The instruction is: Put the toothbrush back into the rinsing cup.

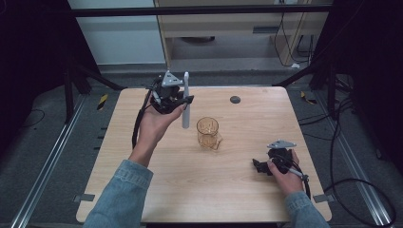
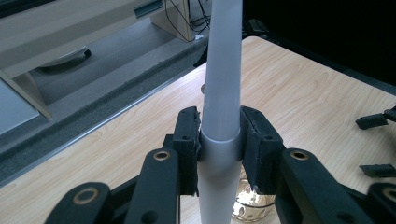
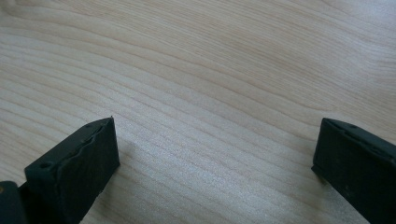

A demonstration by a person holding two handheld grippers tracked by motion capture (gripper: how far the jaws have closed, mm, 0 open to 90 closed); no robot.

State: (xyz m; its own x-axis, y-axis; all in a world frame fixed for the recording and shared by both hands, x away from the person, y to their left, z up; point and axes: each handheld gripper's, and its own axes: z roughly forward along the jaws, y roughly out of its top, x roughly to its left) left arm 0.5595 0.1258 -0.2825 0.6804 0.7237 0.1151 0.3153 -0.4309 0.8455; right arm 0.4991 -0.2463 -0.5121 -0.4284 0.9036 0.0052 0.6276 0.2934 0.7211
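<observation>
From above the near edge we look forward and down over the whole table (image 1: 247, 185). Our left gripper view sits close, facing across it toward the right; both share the glass (image 1: 208, 132).

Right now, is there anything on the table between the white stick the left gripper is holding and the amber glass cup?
Nothing visible does. The left gripper is shut on the white stick, held upright above the table just left of the amber glass cup. The right gripper rests open on the table, off to the right.
</observation>
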